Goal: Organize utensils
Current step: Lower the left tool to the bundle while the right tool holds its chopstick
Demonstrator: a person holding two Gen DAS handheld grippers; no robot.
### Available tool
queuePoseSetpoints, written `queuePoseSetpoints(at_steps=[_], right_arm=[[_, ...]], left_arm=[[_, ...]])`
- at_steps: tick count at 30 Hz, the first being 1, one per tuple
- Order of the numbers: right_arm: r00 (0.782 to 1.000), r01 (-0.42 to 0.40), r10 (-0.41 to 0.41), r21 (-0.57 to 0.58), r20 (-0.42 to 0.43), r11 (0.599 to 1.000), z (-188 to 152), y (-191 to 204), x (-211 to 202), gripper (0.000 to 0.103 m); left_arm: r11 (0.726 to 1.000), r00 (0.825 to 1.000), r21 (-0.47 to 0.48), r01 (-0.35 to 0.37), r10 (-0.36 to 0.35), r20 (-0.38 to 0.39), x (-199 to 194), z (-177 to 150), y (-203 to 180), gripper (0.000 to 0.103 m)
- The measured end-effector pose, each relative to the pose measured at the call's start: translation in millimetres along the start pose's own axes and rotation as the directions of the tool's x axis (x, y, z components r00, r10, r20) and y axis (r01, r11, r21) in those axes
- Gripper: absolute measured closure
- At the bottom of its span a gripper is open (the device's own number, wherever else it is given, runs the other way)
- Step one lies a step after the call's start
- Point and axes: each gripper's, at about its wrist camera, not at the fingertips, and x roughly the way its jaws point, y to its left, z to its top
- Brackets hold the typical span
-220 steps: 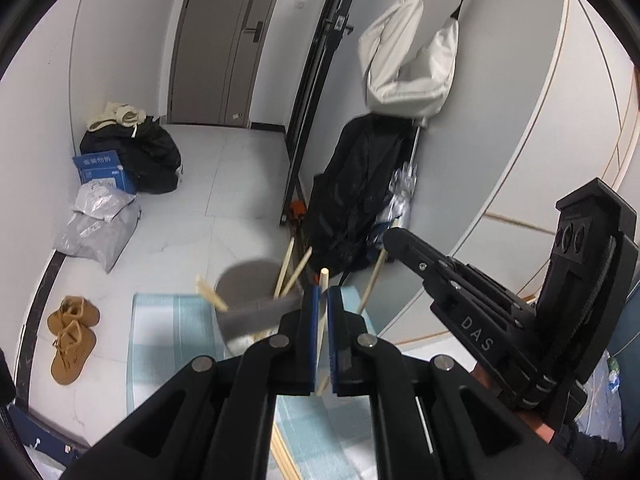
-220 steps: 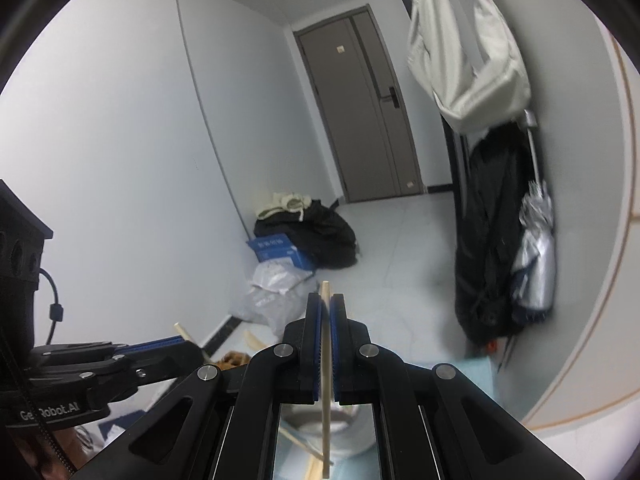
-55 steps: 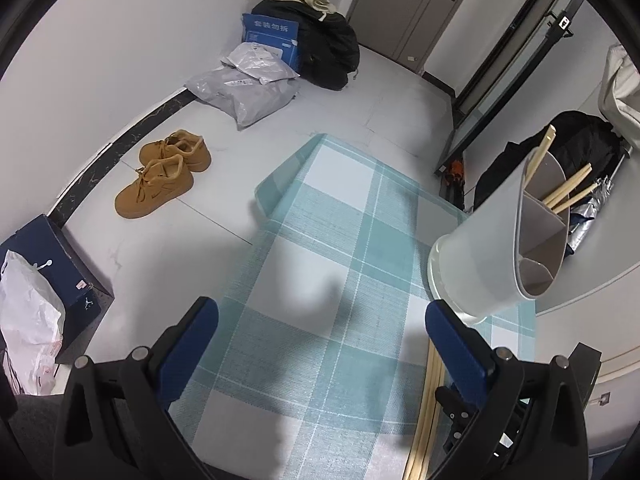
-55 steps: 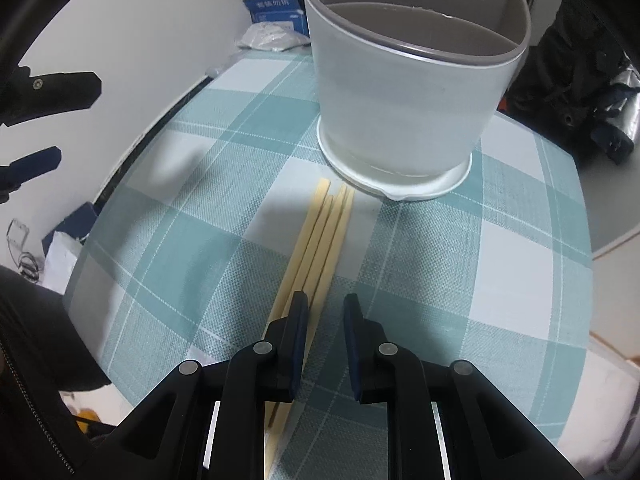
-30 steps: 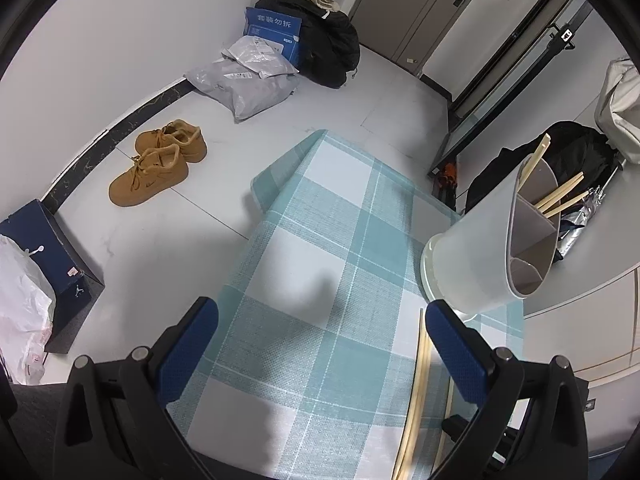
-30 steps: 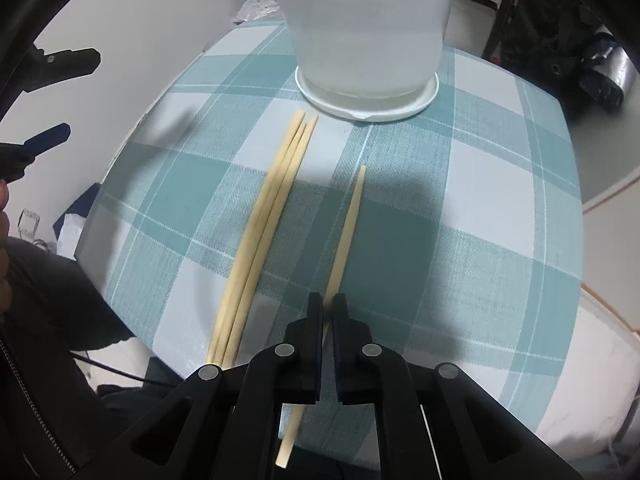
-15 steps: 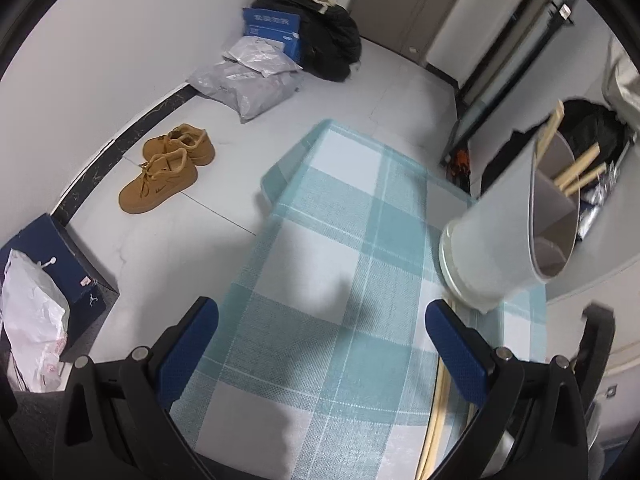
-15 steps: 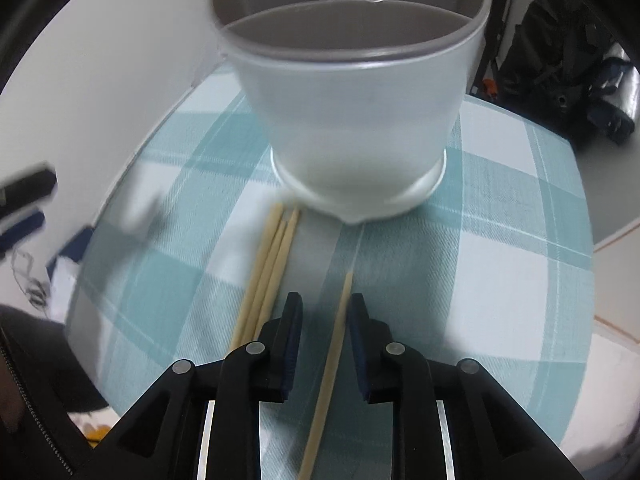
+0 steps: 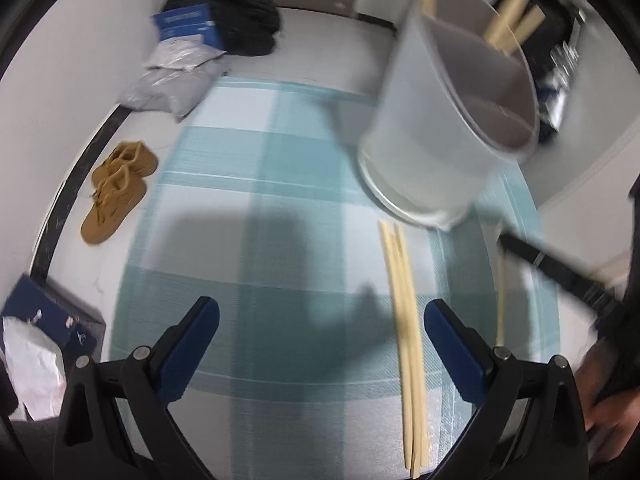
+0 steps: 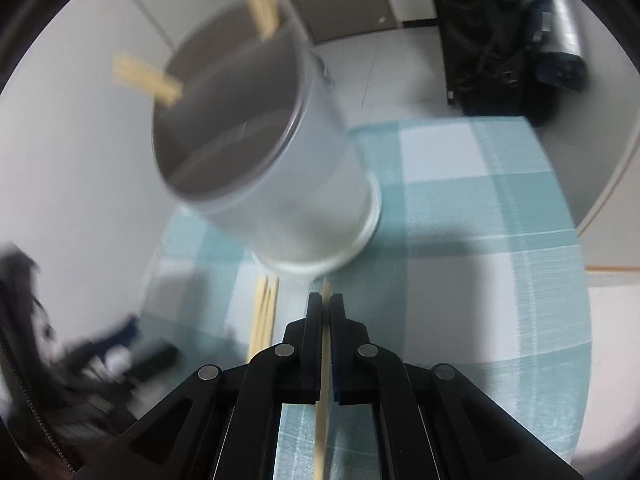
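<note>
Your left wrist view takes in the whole teal checked tablecloth [image 9: 256,184], the tan shoes [image 9: 116,192] on the floor to its left and three loose chopsticks [image 9: 404,312] lying together just near of the divided grey utensil holder [image 9: 444,128], while your right wrist view shows only the cloth's far right part and that holder [image 10: 256,152] looming close. Your left gripper [image 9: 320,320] hangs released, fingers wide apart over bare cloth. Your right gripper [image 10: 326,300] is clenched on one pale, thin chopstick [image 10: 323,392], its tip pointing at the holder's base.
</note>
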Motion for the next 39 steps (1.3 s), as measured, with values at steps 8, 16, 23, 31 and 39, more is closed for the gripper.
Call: queuePoseSetpoints(at_steps=[8, 16, 23, 31, 39], right_arm=[[0.990, -0.039, 0.028, 0.080, 0.141, 0.996, 5, -13, -37, 0.103], [0.992, -0.050, 0.039, 0.084, 0.122, 0.995, -4, -22, -46, 0.103], [0.998, -0.032, 0.026, 0.100, 0.063, 0.994, -7, -27, -34, 0.100], [1.000, -0.004, 0.003, 0.131, 0.010, 0.991, -12, -35, -21, 0.098], [1.000, 0.016, -0.015, 0.126, -0.004, 0.992, -14, -34, -17, 0.086]], left_arm=[[0.993, 0.996, 0.099, -0.070, 0.075, -0.053, 13, -8, -13, 0.005], [0.997, 0.994, 0.042, -0.069, 0.073, -0.085, 16, -6, -4, 0.006], [0.993, 0.988, 0.053, -0.105, 0.111, -0.112, 27, -6, -9, 0.006], [0.994, 0.987, 0.051, -0.100, 0.106, -0.121, 27, -7, -12, 0.006], [0.994, 0.987, 0.057, -0.098, 0.104, -0.122, 29, -2, -12, 0.006]])
